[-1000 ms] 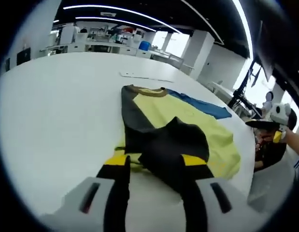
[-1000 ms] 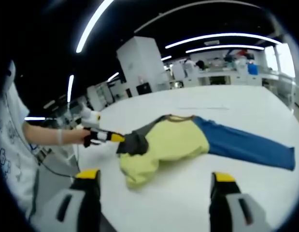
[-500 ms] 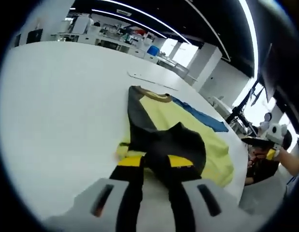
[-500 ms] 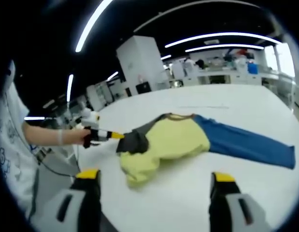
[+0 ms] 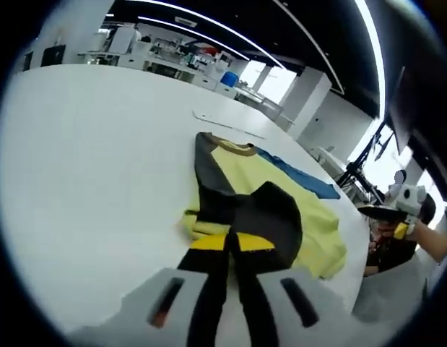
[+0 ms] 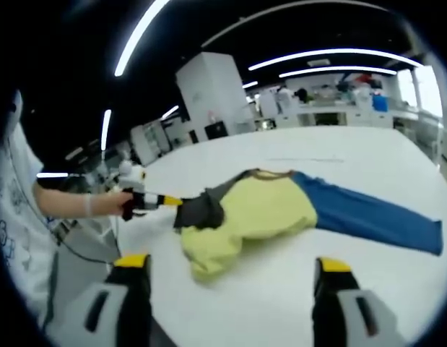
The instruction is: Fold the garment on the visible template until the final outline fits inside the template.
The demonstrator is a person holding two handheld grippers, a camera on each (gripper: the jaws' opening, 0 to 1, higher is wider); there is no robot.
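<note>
- Currently: left gripper [image 5: 232,242] pinches the shirt's [image 6: 270,210] dark sleeve [image 5: 270,217] near the table [image 5: 86,159] edge; a weak pinch could slip.
- Right gripper [image 6: 227,278]: wide, idle; blue sleeve [image 6: 371,217] unfolded, likely overhanging the template.

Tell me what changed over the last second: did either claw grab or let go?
The left claw closed from open onto the dark sleeve of the garment. The right claw stayed open above the white table, and the blue sleeve stayed spread out.
</note>
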